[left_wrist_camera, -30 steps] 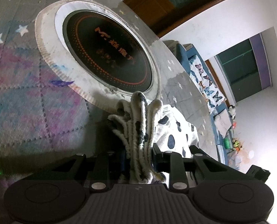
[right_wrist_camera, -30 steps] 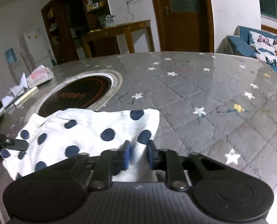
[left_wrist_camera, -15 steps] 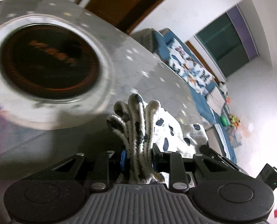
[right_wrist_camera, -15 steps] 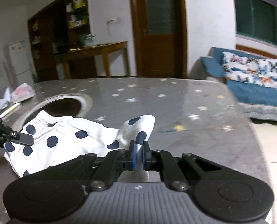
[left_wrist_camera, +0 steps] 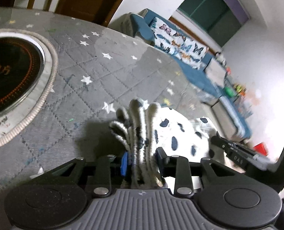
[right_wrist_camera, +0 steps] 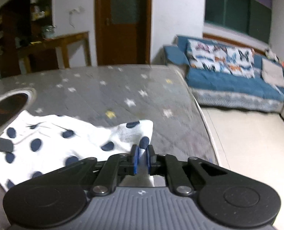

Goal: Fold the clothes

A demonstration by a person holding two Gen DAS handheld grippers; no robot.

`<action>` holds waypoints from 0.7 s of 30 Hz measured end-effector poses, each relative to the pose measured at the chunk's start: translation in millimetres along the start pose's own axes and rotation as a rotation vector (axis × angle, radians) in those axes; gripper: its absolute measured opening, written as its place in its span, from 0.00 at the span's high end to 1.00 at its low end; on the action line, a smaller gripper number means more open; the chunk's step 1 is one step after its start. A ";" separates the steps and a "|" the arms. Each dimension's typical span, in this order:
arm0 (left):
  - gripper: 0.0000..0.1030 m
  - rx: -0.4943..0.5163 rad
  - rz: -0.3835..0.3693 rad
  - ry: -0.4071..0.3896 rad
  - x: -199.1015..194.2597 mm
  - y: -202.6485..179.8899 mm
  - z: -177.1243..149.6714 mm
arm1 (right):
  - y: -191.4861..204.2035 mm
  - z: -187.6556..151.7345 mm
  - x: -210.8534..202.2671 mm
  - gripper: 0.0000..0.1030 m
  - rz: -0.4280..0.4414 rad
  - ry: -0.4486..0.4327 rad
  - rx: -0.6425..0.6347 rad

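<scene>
The left gripper (left_wrist_camera: pixel 141 163) – its jaws just eased wider – holds the bunched ribbed edge of the white, navy-spotted garment (right_wrist_camera: pixel 51 145) above the grey star-quilted table (left_wrist_camera: pixel 103 72); the right gripper (right_wrist_camera: pixel 142 158) pinches its corner.

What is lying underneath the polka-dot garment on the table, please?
The polka-dot garment lies on the grey star-patterned table cover; near the round cooktop its edge hides part of the rim. Anything else beneath is covered.

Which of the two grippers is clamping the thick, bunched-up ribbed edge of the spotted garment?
The left gripper: a wad of ribbed folds of the spotted garment sits between its pads. The right gripper pinches only a thin corner.
</scene>
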State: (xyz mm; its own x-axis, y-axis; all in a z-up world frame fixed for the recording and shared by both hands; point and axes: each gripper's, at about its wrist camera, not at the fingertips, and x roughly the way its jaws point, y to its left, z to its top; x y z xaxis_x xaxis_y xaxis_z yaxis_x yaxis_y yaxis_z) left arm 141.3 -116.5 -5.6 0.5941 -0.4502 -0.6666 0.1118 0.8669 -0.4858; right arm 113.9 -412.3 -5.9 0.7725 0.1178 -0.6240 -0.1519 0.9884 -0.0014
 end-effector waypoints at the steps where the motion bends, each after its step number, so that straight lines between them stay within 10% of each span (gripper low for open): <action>1: 0.61 0.008 0.009 -0.005 -2.4 0.3 -0.3 | -3.1 -2.2 2.1 0.91 -0.003 0.003 0.006; 10: 0.73 0.156 0.049 -0.124 -23.0 -21.3 9.9 | -3.5 12.2 -8.5 0.86 0.064 -0.040 0.022; 21: 0.86 0.258 0.009 -0.020 38.8 -41.7 24.0 | 11.4 18.9 40.5 0.84 0.100 0.052 0.020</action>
State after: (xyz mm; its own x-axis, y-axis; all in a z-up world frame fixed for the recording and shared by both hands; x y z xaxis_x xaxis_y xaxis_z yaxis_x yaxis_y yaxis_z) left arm 178.8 -165.0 2.4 0.6114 -0.4401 -0.6576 0.3047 0.8979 -0.3176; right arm 155.1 -394.4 -16.5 0.7208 0.2114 -0.6601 -0.2136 0.9738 0.0785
